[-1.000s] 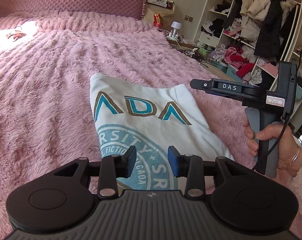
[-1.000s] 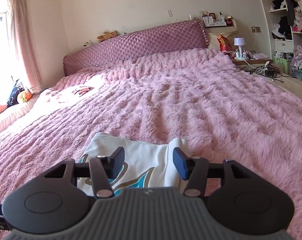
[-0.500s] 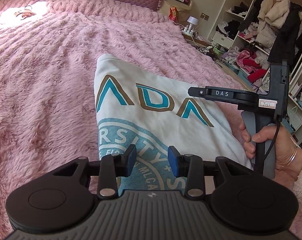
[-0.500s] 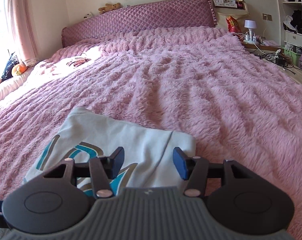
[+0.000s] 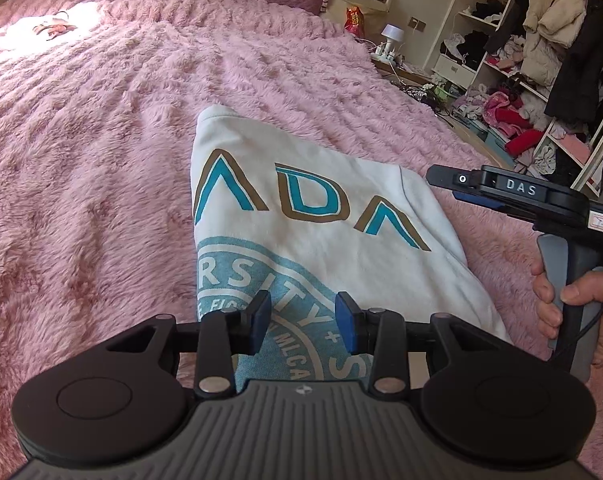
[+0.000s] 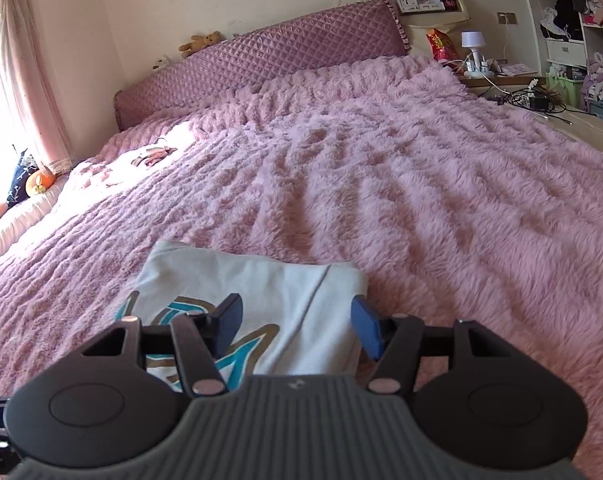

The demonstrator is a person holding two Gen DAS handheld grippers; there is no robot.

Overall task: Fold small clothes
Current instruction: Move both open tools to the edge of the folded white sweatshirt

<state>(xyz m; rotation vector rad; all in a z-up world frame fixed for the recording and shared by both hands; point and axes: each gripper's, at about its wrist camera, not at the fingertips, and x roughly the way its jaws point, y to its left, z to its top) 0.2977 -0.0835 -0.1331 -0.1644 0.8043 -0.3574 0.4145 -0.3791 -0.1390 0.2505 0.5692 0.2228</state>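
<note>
A bedroom holds a wide bed spread with a shaggy pink plush blanket [image 5: 101, 184], backed by a quilted mauve headboard [image 6: 261, 60] on which a small brown teddy bear [image 6: 201, 42] sits. Beside the bed's far corner stands a small white table lamp [image 6: 472, 42], and open white wardrobe shelves [image 5: 541, 60] at the right are crowded with hanging coats and heaped clothes.

The folded white sweatshirt with teal and brown lettering and a pale blue round seal print [image 5: 301, 220] lies flat on the blanket near the bed's near edge.

The left gripper [image 5: 303, 320], black with blue pads, hovers low over the seal print. Its jaws stand partly apart with nothing clamped; the printed cloth shows through the gap below them.

The right gripper [image 6: 297, 328] is over the sweatshirt's right part, its jaws spread wider, and they have just been opening. The white cloth with a seam line shows between them, but the pads do not press on it. In the left wrist view this gripper appears side-on at the sweatshirt's right edge, its grey handle held by the person's right hand [image 5: 573, 304], fingers wrapped round the grip.
</note>
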